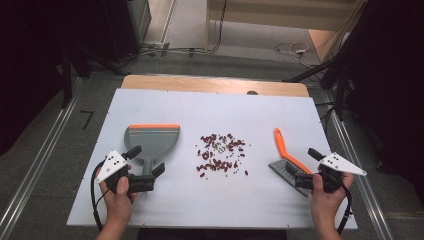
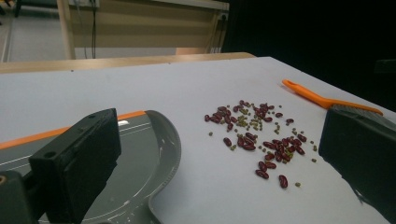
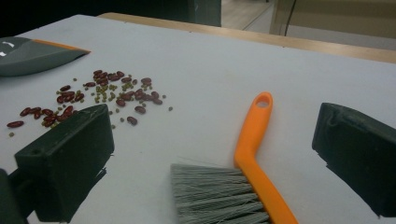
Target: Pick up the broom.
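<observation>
A grey dustpan (image 1: 152,139) with an orange front lip lies left of centre on the white table (image 1: 210,200). Its short handle runs between the jaws of my left gripper (image 1: 146,161), which is open and not pressing on it. From the left gripper view the dustpan (image 2: 140,154) lies beside the left jaw. A scatter of dark red beans and small green ones (image 1: 221,152) (image 2: 257,135) (image 3: 93,98) covers the middle. An orange-handled brush (image 1: 286,149) (image 3: 252,140) with grey bristles lies at the right. My right gripper (image 1: 302,164) (image 3: 215,158) stands open around its head.
The white sheet covers a wooden table whose far edge (image 1: 215,84) shows bare. Cables lie on the floor beyond (image 1: 200,50). Metal rails run along both sides. A cable trails from each gripper toward the near edge.
</observation>
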`<move>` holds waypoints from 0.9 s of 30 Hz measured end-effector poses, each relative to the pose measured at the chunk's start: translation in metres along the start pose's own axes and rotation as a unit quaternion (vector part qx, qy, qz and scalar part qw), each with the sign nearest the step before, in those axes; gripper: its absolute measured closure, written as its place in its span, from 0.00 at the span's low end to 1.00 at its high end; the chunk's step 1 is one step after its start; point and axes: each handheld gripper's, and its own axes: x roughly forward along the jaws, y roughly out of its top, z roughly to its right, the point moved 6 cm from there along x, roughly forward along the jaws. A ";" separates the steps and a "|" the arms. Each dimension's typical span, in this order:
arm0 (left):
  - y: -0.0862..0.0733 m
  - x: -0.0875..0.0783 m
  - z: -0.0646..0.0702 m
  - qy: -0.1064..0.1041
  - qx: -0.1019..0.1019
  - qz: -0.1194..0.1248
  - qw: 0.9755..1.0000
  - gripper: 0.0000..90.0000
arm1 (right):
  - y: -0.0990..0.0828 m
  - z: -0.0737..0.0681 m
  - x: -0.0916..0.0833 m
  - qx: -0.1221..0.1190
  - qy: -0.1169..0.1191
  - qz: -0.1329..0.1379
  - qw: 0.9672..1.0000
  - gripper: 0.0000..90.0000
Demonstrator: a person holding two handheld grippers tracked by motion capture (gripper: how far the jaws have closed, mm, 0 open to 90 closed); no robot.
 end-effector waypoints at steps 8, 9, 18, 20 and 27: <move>0.000 0.001 0.002 -0.001 0.004 -0.003 1.000 0.00 | 0.009 -0.003 -0.001 -0.006 0.005 -0.001 1.000 0.00; 0.000 0.001 0.002 -0.001 0.004 -0.003 1.000 0.00 | 0.012 -0.003 -0.002 -0.007 0.003 0.001 1.000 0.00; 0.000 0.003 -0.001 0.000 0.001 -0.005 1.000 0.00 | 0.046 0.000 0.008 -0.014 -0.005 -0.018 1.000 0.00; -0.001 0.003 -0.001 0.000 0.000 -0.007 1.000 0.00 | 0.050 0.003 0.015 -0.014 -0.010 -0.036 0.999 0.00; -0.001 0.003 -0.002 0.001 -0.002 -0.007 1.000 0.00 | 0.067 0.018 0.034 -0.007 -0.054 -0.089 0.995 0.00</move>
